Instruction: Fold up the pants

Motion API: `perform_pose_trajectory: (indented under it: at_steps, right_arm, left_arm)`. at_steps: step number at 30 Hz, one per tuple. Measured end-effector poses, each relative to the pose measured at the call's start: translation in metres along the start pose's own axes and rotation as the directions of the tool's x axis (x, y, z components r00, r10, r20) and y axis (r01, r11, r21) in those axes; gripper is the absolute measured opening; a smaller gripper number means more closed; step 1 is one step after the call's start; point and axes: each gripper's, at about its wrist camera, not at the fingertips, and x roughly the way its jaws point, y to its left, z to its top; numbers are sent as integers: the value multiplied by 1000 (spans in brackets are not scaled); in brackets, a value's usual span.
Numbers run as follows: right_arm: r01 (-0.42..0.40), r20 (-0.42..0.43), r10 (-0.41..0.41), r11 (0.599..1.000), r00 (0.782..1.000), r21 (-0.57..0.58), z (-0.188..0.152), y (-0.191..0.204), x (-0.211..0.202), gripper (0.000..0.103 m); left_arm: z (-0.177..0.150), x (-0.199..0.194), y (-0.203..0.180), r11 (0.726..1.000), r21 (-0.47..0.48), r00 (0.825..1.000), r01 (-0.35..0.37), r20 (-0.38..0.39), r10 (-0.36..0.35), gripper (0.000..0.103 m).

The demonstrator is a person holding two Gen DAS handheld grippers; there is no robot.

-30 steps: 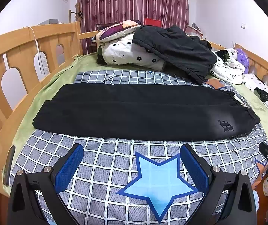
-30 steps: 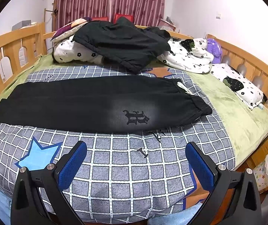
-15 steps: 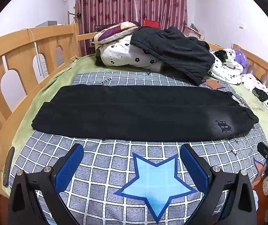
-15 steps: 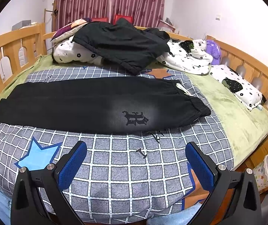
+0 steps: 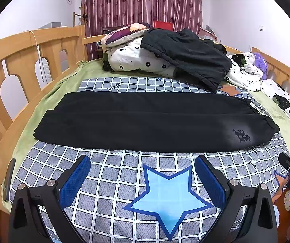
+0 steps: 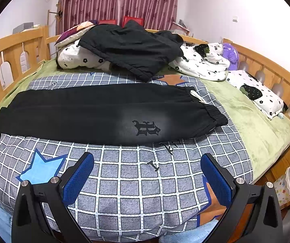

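Black pants (image 5: 145, 121) (image 6: 96, 113) lie flat across the checked bedspread, folded lengthwise with one leg on the other. The cuffs point left and the elastic waistband (image 6: 216, 115) with its white drawstring lies at the right. A dark emblem (image 6: 146, 128) marks the near leg. My left gripper (image 5: 143, 174) hangs open in front of the pants' near edge, over a blue star print, holding nothing. My right gripper (image 6: 147, 172) is open too, in front of the emblem, apart from the cloth.
A second dark garment (image 5: 187, 54) is draped over flowered bedding (image 5: 136, 60) at the back. Wooden rails (image 5: 23, 56) bound the bed left and right. A flowered pillow (image 6: 256, 93) lies at the right, and a small bin (image 6: 289, 184) stands below the bed's right corner.
Both views have edged slightly nearer and lower toward the bed. The pants lie unchanged and both grippers stay open.
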Motion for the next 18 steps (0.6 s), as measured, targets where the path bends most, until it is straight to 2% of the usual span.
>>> perform_pose_trajectory:
  at_steps: [18]
  right_arm:
    - [8,11,-8,1000,1000,-13,-1,6,-3,103]
  left_arm:
    - [-4,-1,-2,1000,-2,1000,18,8,-18,103]
